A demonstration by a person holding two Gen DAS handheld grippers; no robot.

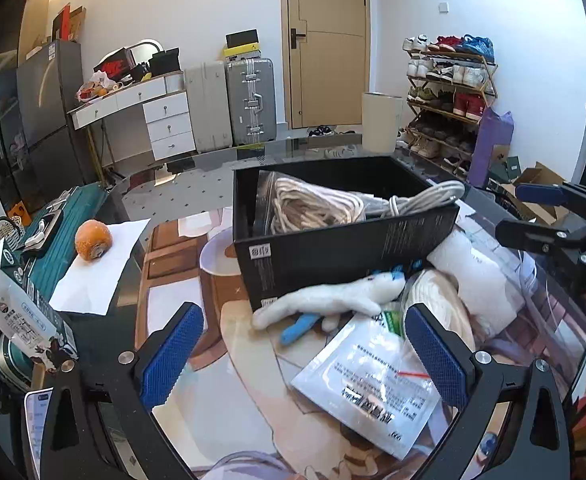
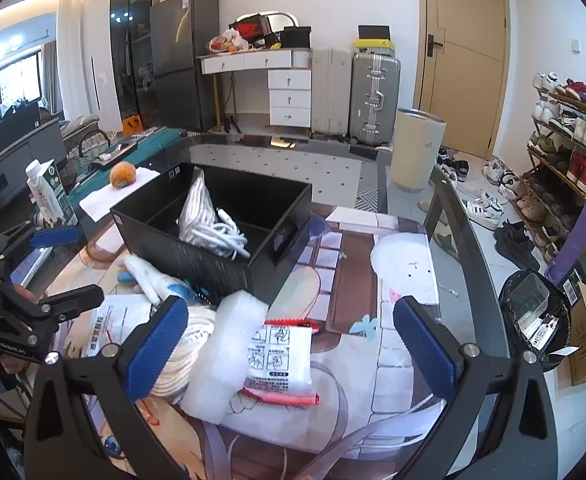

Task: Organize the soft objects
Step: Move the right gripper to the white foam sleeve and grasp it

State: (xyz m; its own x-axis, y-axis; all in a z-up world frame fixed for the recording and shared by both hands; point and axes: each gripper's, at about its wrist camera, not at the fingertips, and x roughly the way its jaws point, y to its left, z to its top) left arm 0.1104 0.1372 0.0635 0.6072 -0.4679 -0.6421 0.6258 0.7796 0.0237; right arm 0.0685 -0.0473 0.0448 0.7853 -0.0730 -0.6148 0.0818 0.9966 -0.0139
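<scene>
Landmark: black box (image 1: 345,236), open-topped, standing on the bench (image 2: 373,432) over a printed mat.
In the box: a bagged rope coil (image 1: 313,204) leans against the far-left inner wall; a white cable bundle (image 1: 425,198) lies beside it, toward the right wall.
Glove: a white glove (image 1: 333,300) with blue fingertips lies on the bench, touching the near wall of the box.
Flat packet: a white printed packet (image 1: 369,388) lies on the near side of the box, just past the glove.
Rope: a second white rope coil (image 2: 181,356) sits near the box's near right corner, partly under bubble wrap (image 2: 229,344).
Red-edged pack: a white pack with red edges (image 2: 279,360) rests against the bubble wrap, on the near-right side of the box.
Left tool: (image 1: 301,356) jaws wide apart and holding nothing, hovering over the flat packet on the near side of the box.
Right tool: (image 2: 293,352) jaws wide apart and holding nothing, over the red-edged pack and bubble wrap, near side of the box.
Other things: an orange (image 1: 93,240) on white paper (image 1: 93,276) lies left of the box; a milk carton (image 1: 17,312) stands further left.
</scene>
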